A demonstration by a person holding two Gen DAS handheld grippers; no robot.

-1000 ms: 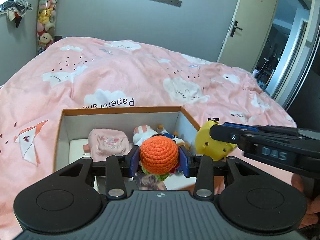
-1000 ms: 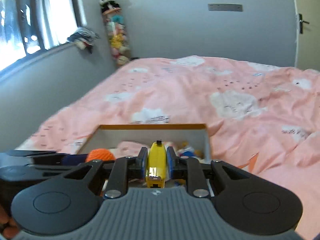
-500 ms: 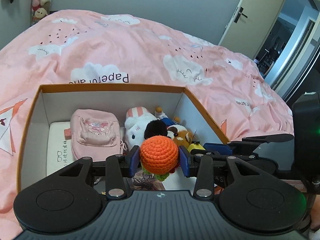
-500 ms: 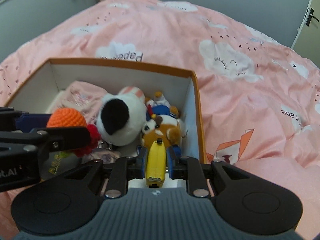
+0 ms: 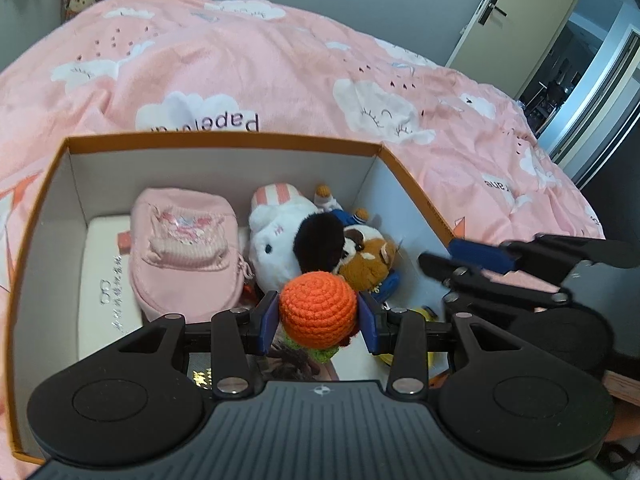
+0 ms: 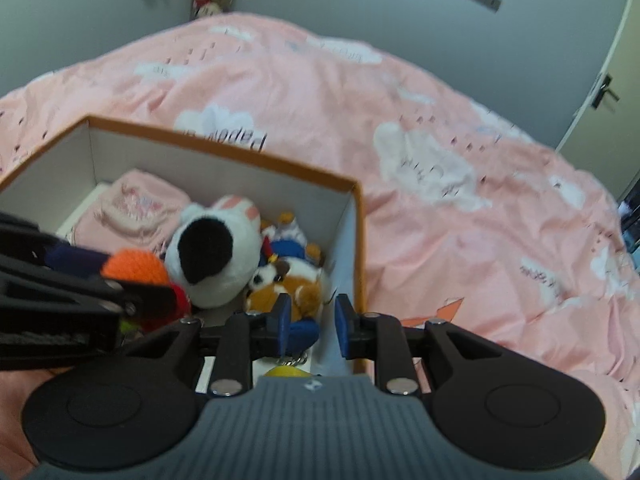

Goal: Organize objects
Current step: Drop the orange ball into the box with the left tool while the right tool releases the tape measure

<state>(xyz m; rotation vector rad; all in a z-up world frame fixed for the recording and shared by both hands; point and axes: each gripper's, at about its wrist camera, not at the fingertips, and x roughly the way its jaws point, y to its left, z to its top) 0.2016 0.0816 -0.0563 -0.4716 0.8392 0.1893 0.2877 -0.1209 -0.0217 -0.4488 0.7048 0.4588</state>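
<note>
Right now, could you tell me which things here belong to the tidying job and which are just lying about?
Part of the job:
- orange crochet toy in left claw
- yellow toy, below right claw
- box

Lying about:
- pink duvet
- door

Both hand-held grippers lowered over the box; the yellow toy let go

The right hand-held gripper [image 6: 308, 326] has just opened its jaws: the yellow toy [image 6: 287, 372] gripped between its pads half a second ago now lies loose below and behind the fingertips, nothing between them. A second ago both cameras looked level across the bed; now they tilt down into the orange-rimmed box [image 5: 224, 139], which fills the view ahead of the left hand-held gripper [image 5: 318, 320], the right one having dropped low at its right.
</note>
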